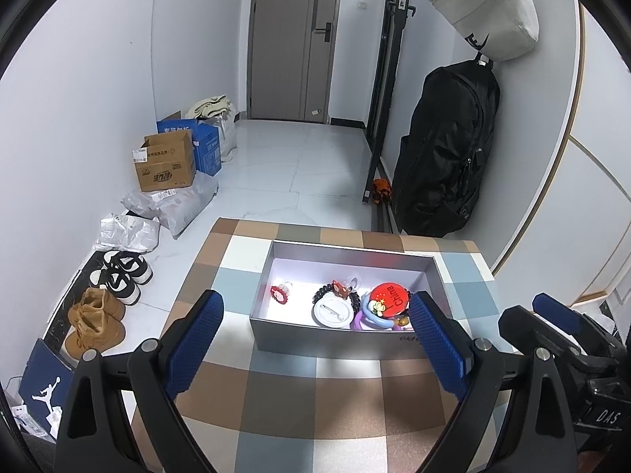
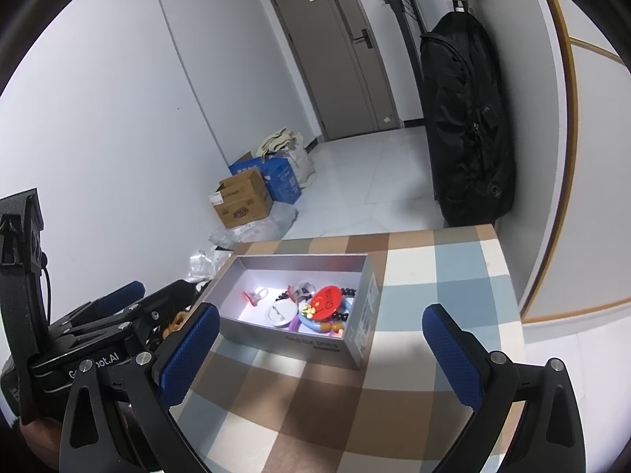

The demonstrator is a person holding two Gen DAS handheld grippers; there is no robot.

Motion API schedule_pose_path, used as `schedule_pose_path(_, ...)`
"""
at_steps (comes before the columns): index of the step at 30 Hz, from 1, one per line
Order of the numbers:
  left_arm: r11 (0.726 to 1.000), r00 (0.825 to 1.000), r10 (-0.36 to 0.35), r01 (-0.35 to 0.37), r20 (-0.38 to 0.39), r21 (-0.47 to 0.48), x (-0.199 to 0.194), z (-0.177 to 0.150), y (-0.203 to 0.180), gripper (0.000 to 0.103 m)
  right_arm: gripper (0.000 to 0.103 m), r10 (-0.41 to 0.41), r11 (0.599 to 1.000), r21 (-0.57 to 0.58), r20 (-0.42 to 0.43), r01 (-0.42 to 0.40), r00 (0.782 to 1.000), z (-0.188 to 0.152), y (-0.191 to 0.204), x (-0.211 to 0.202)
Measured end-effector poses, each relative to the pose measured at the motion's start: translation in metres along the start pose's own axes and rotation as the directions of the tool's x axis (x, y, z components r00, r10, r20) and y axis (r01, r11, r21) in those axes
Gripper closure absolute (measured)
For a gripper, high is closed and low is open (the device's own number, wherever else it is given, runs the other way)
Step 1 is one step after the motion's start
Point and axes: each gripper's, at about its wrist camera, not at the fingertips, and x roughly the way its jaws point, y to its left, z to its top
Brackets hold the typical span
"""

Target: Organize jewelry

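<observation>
- Left gripper (image 1: 317, 325): spread wide, nothing between the blue pads, held short of the near wall of the grey box (image 1: 335, 341); probably parked there to leave the interior in sight.
- Grey box on the checked tablecloth (image 1: 276, 402), open-topped, all jewelry inside it; likely serves as the collecting tray.
- Far left of box floor: red flower ring (image 1: 279, 292), alone, well apart from the rest (small, glare behind it).
- Centre: white round badge (image 1: 333, 312) lying face down, pin side up, touching the dark bead bracelet (image 1: 335, 293) that curls around its far edge.
- Right end: red "China" badge (image 1: 388, 299) resting on the purple ring (image 1: 364, 321), crowded against the box's right wall; looks dropped in, not sorted.
- Right gripper (image 2: 320, 325): also spread wide and empty, back from the box over the cloth.
- Hard to make out: a clear item behind the bracelet (overexposed); small orange and yellow pieces by the purple ring; lower right of the pile cut off by the left gripper's pad in the left wrist view.
- Cannot tell whether more lies under the badges.
</observation>
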Motion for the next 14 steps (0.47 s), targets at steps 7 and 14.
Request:
schedule_pose_path(7,1.0,1.0,0.002,-0.002,-0.005,0.006,0.0011,-0.0008,-0.0004,0.011,0.0,-0.001,1.0,-0.003,-0.003,0.001,1.0,0.0001,0.0006,-0.0002)
schedule_pose_path(14,1.0,1.0,0.001,-0.001,-0.021,0.009,0.0034,-0.0021,-0.0008,0.011,0.0,-0.001,1.0,0.002,-0.009,0.001,1.0,-0.0005,0.0,0.001)
